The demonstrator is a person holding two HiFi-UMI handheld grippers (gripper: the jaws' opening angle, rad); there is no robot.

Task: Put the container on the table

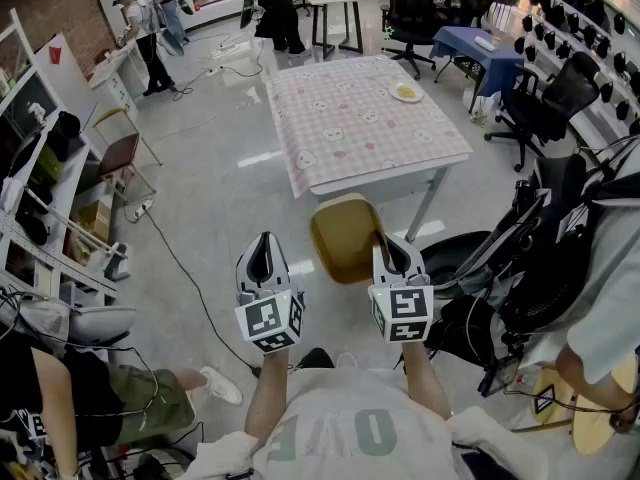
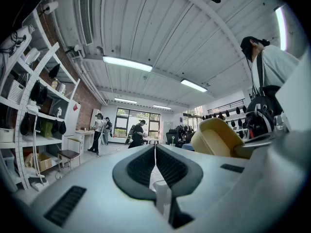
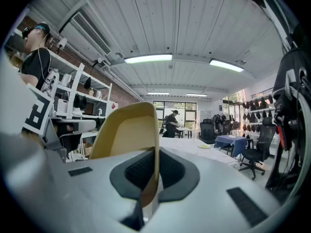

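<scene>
A yellow plastic container hangs in the air over the floor, short of the table with the pink checked cloth. My right gripper is shut on its right rim; in the right gripper view the thin wall of the container runs down between the pads of the right gripper. My left gripper is level beside it on the left, shut, with nothing in it. In the left gripper view the left gripper has its pads meeting, and the container shows off to the right.
A small plate lies on the table's far right. Black office chairs and a blue-covered table stand at the right, shelves at the left. A cable crosses the floor. People stand at the back; a shoe is near my left.
</scene>
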